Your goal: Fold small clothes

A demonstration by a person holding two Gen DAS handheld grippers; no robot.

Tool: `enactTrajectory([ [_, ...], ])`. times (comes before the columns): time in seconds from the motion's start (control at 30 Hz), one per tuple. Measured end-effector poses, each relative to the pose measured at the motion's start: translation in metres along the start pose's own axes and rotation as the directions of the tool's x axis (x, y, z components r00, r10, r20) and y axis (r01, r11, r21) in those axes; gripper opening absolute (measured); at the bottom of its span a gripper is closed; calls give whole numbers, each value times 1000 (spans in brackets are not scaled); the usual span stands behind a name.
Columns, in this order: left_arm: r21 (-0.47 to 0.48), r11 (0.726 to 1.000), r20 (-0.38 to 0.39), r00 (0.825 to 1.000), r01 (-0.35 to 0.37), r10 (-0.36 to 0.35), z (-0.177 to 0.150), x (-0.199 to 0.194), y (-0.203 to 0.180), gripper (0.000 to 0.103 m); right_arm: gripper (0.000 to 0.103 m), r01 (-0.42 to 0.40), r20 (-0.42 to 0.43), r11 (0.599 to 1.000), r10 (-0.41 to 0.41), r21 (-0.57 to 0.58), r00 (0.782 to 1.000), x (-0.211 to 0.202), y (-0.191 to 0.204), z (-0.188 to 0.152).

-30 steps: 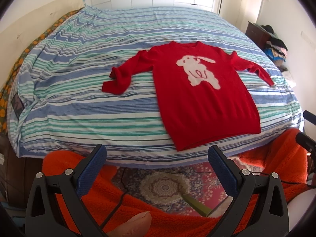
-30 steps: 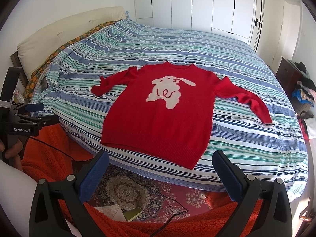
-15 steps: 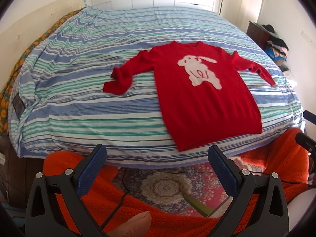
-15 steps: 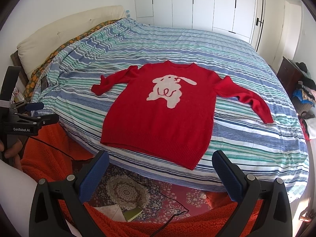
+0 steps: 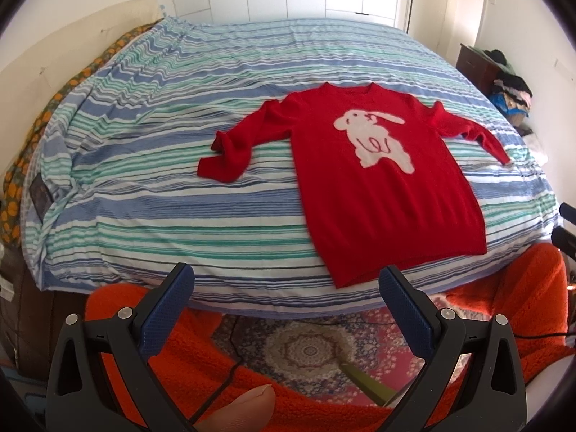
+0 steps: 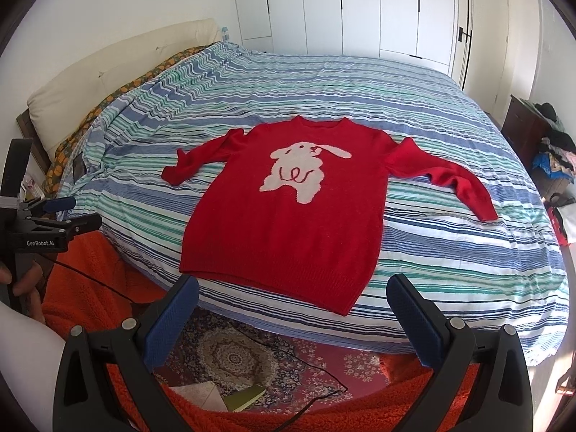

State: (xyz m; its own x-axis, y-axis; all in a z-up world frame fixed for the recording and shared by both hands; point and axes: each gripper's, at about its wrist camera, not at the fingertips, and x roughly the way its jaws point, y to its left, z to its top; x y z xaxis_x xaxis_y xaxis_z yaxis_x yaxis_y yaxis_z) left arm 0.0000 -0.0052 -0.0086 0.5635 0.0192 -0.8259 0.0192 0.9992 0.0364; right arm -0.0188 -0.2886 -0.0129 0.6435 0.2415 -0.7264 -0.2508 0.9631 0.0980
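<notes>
A small red sweater (image 5: 388, 194) (image 6: 288, 230) with a white rabbit on its chest lies flat, face up, on a striped bed (image 5: 162, 198) (image 6: 468, 270). Its hem reaches the near edge of the bed. One sleeve (image 5: 234, 147) is crumpled to the left; the other sleeve (image 6: 450, 180) stretches out to the right. My left gripper (image 5: 286, 280) hangs open in front of the bed edge, left of the hem, holding nothing. My right gripper (image 6: 293, 284) is open too, just before the hem's middle, apart from the cloth. The left gripper (image 6: 61, 212) also shows at the left edge of the right wrist view.
An orange fleece blanket (image 5: 216, 360) (image 6: 90, 280) and a patterned rug (image 5: 309, 352) (image 6: 230, 356) lie below the grippers, with a black cable across them. A pale headboard (image 6: 108, 64) stands at the left. A dark cabinet with piled clothes (image 6: 550, 151) stands at the right. White wardrobe doors (image 6: 360, 7) line the back.
Both views have tilted up a little, so the bed and sweater sit slightly lower in frame. The sweater has not moved and both grippers stay open.
</notes>
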Motion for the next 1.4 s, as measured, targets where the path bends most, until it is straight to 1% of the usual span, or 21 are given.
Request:
enactTrajectory([
  [0.17, -12, 1000, 21, 1000, -8, 9, 11, -3, -4, 102, 103, -35, 91, 981, 18, 189, 996, 14, -92, 17],
  [0.27, -31, 1000, 13, 1000, 0, 0, 15, -1, -5, 102, 102, -47, 139, 924, -7, 380, 990, 45, -187, 29],
  [0.3, -35, 999, 8, 1000, -1, 1, 16, 0, -6, 102, 101, -61, 134, 886, -1, 459, 991, 61, -221, 31],
  [0.33, -38, 999, 3, 1000, -7, 7, 18, 0, -7, 102, 92, -84, 130, 835, 16, 544, 991, 81, -255, 31],
  [0.37, -39, 999, -1, 1000, -15, 15, 18, 0, -9, 102, 85, -118, 131, 769, 44, 629, 990, 103, -288, 29],
  [0.4, -41, 999, -4, 1000, -24, 24, 19, 0, -10, 102, 72, -144, 137, 694, 65, 706, 988, 124, -317, 25],
  [0.43, -43, 998, -7, 999, -34, 33, 19, -1, -11, 102, 67, -142, 136, 616, 56, 775, 989, 143, -344, 19],
  [0.47, -48, 998, -11, 999, -43, 42, 20, -1, -11, 102, 67, -138, 137, 558, 43, 818, 990, 159, -364, 15],
  [0.53, -61, 996, -25, 998, -61, 59, 20, 0, -11, 102, 65, -136, 137, 497, 35, 857, 990, 187, -395, 12],
  [0.6, -83, 994, -45, 997, -70, 66, 20, 4, -10, 102, 58, -104, 124, 489, -7, 866, 992, 203, -410, 15],
  [0.67, -106, 992, -75, 995, -70, 62, 21, 11, -8, 102, 51, -118, 144, 521, -10, 845, 990, 213, -414, 24],
  [0.7, -113, 991, -89, 994, -70, 60, 21, 14, -8, 102, 36, -99, 124, 545, -9, 832, 992, 216, -416, 31],
  [0.73, -116, 991, -98, 993, -74, 62, 21, 16, -8, 102, 5, -78, 97, 569, -3, 819, 995, 216, -418, 38],
  [0.9, -87, 992, -91, 993, -88, 80, 24, 15, -12, 102, 5, 19, 2, 709, -28, 705, 1000, 170, -444, 85],
  [0.97, -78, 994, -96, 993, -78, 71, 26, 19, -15, 102, 6, 104, -92, 717, -55, 689, 994, 156, -467, 91],
  [1.03, -69, 996, -101, 993, -62, 55, 28, 22, -21, 102, 9, 129, -135, 718, -50, 684, 990, 152, -491, 82],
  [1.1, -52, 998, -90, 995, -47, 43, 30, 21, -29, 102, 25, 189, -172, 698, -95, 691, 981, 150, -499, 72],
  [1.13, -40, 998, -79, 996, -47, 44, 31, 18, -32, 102, 40, 192, -166, 686, -105, 702, 981, 145, -505, 65],
  [1.17, -28, 998, -67, 997, -50, 48, 31, 15, -35, 102, 45, 163, -140, 674, -88, 720, 986, 142, -506, 61],
  [1.27, -2, 998, -64, 996, -64, 64, 28, 14, -40, 102, 45, 87, -64, 630, -59, 772, 996, 135, -498, 45],
  [1.4, -21, 999, -103, 994, -37, 35, 27, 22, -38, 102, 45, -52, 13, 540, 77, 840, 997, 152, -474, 20],
])
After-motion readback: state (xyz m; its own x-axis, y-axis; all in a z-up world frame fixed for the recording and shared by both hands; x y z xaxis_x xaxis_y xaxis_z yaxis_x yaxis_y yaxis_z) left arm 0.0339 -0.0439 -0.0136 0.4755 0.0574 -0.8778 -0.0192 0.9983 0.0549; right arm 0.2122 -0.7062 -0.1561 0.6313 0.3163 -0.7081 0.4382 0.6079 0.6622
